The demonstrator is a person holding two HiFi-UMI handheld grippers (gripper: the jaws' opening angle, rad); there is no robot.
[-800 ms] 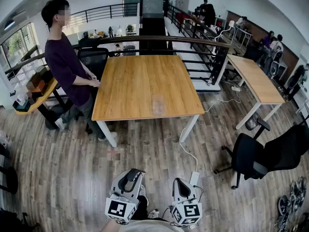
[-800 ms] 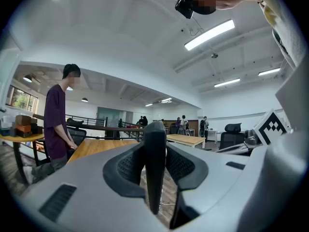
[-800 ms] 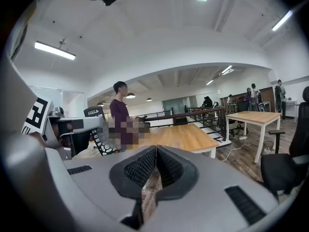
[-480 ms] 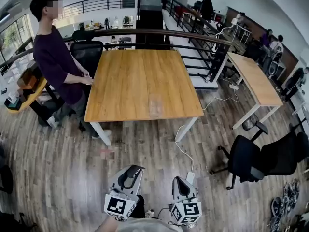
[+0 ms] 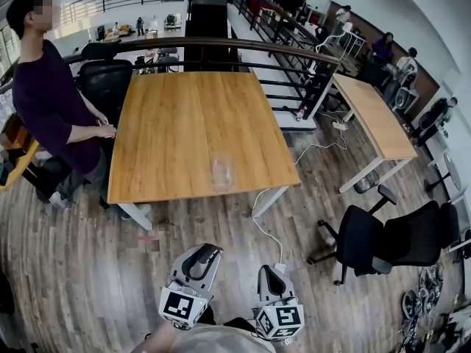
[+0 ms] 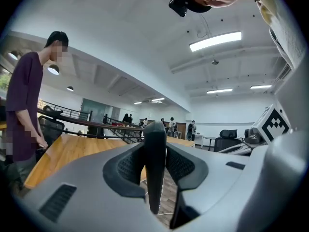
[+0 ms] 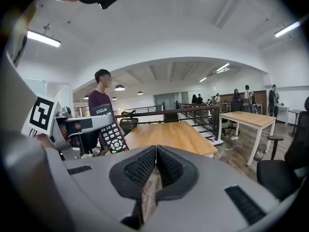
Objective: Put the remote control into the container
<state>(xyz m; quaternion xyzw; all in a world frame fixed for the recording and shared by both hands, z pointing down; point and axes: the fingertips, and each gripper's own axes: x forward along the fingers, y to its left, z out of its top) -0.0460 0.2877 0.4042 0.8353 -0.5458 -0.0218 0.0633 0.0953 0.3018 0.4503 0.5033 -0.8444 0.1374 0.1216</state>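
A clear plastic container (image 5: 222,171) stands near the front edge of the wooden table (image 5: 184,123). My left gripper (image 5: 200,256) is held low over the floor, well short of the table, shut on a black remote control (image 5: 204,255). In the left gripper view the remote control (image 6: 155,168) stands edge-on between the pads. From the right gripper view its button face (image 7: 112,135) shows at the left. My right gripper (image 5: 268,278) is beside the left one, shut with nothing between its fingers (image 7: 145,166).
A person in a purple top (image 5: 44,101) stands at the table's left side. A black office chair (image 5: 375,241) is on the right. A white cable (image 5: 268,230) runs across the wooden floor. A second table (image 5: 368,116) stands at the back right.
The table and container have come nearer and slid left in the head view. Both grippers stay low at the bottom, the left still gripping the remote.
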